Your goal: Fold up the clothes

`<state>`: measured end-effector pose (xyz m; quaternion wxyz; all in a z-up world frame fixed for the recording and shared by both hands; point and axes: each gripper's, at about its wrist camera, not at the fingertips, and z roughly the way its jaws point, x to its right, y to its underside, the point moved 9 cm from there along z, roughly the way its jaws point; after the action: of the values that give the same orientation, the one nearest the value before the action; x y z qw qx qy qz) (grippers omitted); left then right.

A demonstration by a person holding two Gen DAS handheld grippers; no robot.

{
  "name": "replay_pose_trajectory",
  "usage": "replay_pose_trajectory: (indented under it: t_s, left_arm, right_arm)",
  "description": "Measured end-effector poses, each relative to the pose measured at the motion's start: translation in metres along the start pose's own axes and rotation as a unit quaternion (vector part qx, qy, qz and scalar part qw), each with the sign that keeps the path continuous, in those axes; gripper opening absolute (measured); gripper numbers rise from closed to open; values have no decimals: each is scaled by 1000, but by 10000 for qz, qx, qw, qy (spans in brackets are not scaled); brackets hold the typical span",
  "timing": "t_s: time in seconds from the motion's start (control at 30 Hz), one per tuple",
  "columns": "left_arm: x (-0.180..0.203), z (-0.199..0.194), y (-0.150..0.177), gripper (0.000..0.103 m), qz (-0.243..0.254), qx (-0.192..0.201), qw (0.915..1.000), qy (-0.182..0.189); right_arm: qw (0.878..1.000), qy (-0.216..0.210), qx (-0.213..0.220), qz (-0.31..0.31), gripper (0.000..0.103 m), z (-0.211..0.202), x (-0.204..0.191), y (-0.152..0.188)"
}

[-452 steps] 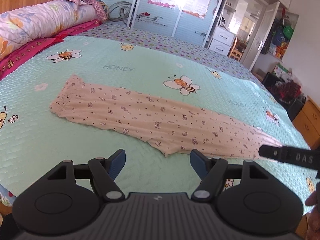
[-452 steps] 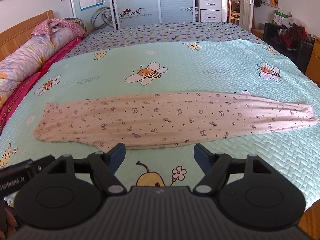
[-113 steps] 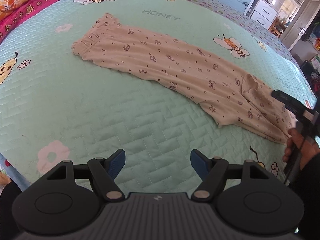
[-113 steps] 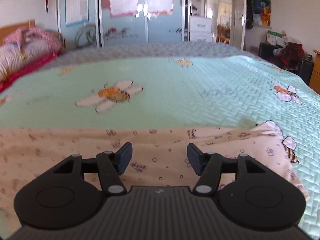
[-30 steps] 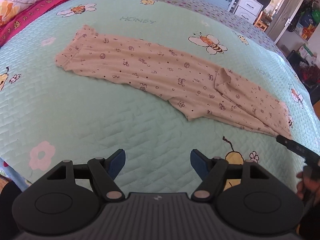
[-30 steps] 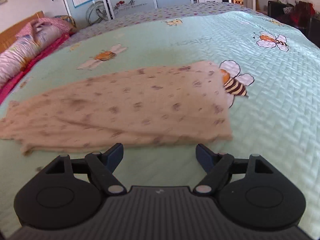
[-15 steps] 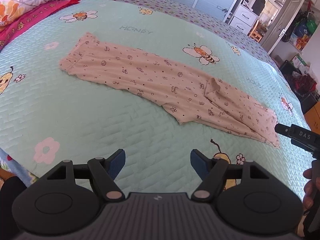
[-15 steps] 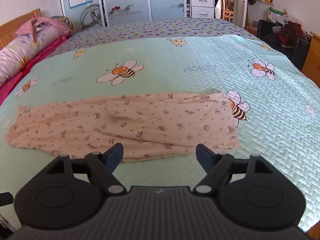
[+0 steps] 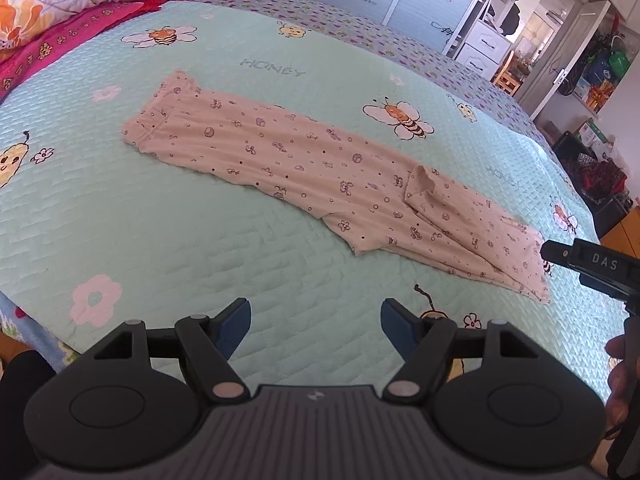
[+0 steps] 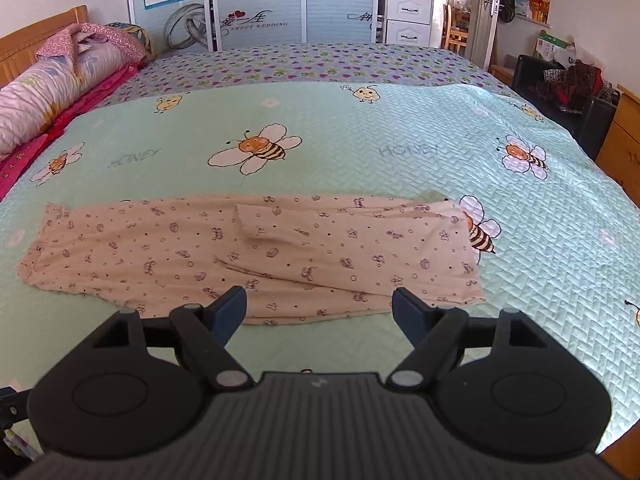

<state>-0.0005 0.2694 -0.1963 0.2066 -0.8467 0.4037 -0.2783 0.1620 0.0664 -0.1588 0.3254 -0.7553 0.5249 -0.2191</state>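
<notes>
Beige patterned pyjama trousers (image 9: 304, 168) (image 10: 256, 252) lie flat across the mint bee-print quilt (image 9: 168, 248) (image 10: 360, 152). Their leg end is folded back onto the middle, with the cuff (image 9: 420, 178) (image 10: 256, 220) lying on top. My left gripper (image 9: 316, 326) is open above the near quilt, short of the cloth, with nothing between its blue pads. My right gripper (image 10: 320, 310) is open too, above the near edge of the trousers, holding nothing. In the left wrist view its black body (image 9: 592, 268) shows at the right edge, near the folded end.
Pillows and a pink blanket (image 10: 52, 96) lie at the left by the wooden headboard. Wardrobe doors (image 10: 260, 4) stand behind the bed, a white drawer unit (image 10: 408, 20) next to them. A dark chair with clothes (image 10: 568, 88) and a wooden cabinet (image 10: 620, 136) stand right of the bed.
The right gripper has drawn back and risen from the folded trousers, so more of the garment shows. The left gripper rose slightly. Both stayed open.
</notes>
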Motion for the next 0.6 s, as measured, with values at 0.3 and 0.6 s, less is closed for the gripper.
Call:
replay_pose_trajectory:
  t_s: [0.3,0.6]
  left_arm:
    - [-4,6,2,75,-25,-72,10000,-20]
    - [-10,13,-1,75,-74,-88,9999,-121]
  right_arm:
    - [10000,-15,-72,-37,81,4,-9,0]
    - [9998,-60,-175,-68,81,17,-12,4]
